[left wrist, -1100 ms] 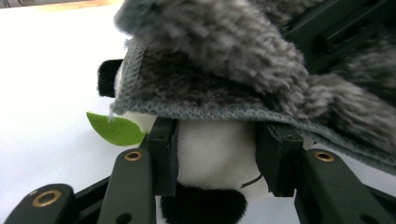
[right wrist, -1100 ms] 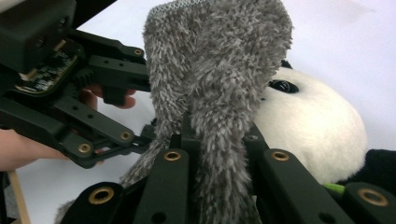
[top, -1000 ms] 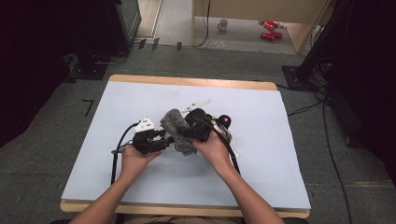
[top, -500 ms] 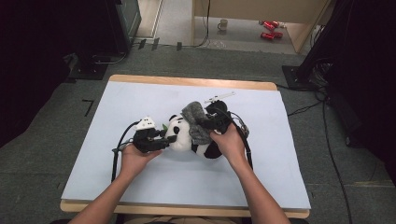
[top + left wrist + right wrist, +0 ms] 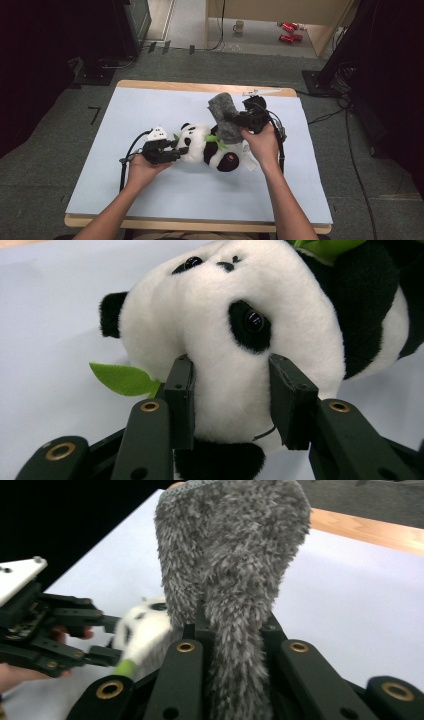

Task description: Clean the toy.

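Grey fuzzy sock is pinched tight in your right gripper, held up above the far side of the panda plush. The panda lies on its back on the pale blue table mat. Your left gripper squeezes the panda's white head, pads pressed into the fur.

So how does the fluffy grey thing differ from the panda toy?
The grey sock is one shaggy colour; the panda is black and white with green leaves. The sock is lifted, clamped in the right gripper; the panda lies on the table, its head squeezed by the left gripper. The sock is narrower, the panda rounder. Both are soft and gripped.
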